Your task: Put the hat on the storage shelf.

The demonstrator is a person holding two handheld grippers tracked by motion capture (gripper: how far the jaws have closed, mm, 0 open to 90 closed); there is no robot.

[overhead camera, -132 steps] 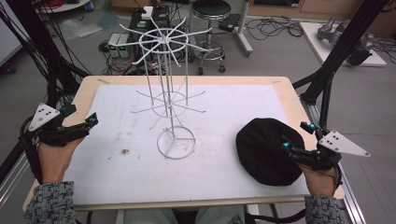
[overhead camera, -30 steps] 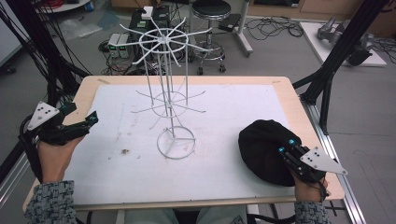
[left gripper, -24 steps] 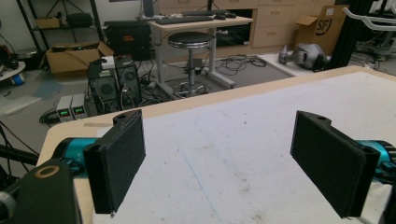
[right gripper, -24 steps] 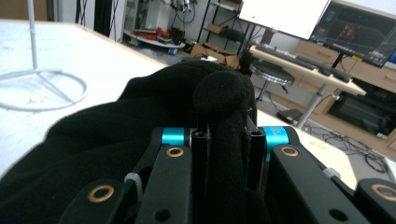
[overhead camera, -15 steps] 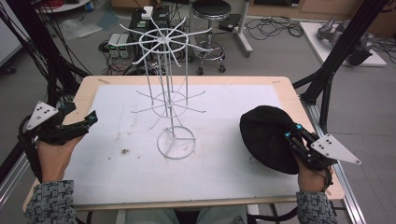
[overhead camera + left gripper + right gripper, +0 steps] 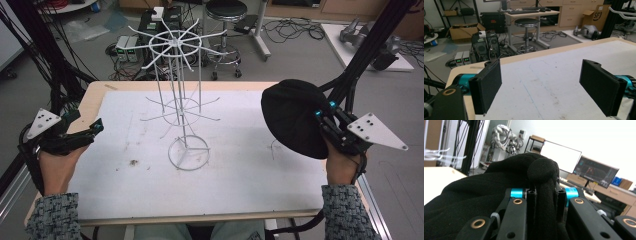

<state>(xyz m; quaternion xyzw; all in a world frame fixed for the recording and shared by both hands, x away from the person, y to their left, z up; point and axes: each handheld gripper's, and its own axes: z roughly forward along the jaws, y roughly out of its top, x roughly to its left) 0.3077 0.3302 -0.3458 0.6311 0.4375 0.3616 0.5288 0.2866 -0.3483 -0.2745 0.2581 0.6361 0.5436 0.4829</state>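
Table [image 6: 240, 195] with white wire rack [image 6: 181, 95] at centre.
Black hat [image 6: 292, 117] hangs clear above the table's right side, pinched tight in the right gripper [image 6: 322, 117]; left gripper [image 6: 92, 131] rests at the left edge, jaws wide apart.

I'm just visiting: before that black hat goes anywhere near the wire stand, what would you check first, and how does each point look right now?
1. Grip on the black hat: the right tool has its jaws pinched on a fold of fabric. Ok.
2. Hat off the table: it hangs in the air at the right side. Ok.
3. White wire stand upright, its arms bare. Ok.
4. Left tool out of the way: open, holding nothing, at the table's left edge. Ok.
5. Hat's opening facing the stand: cannot tell, the fabric is bunched.
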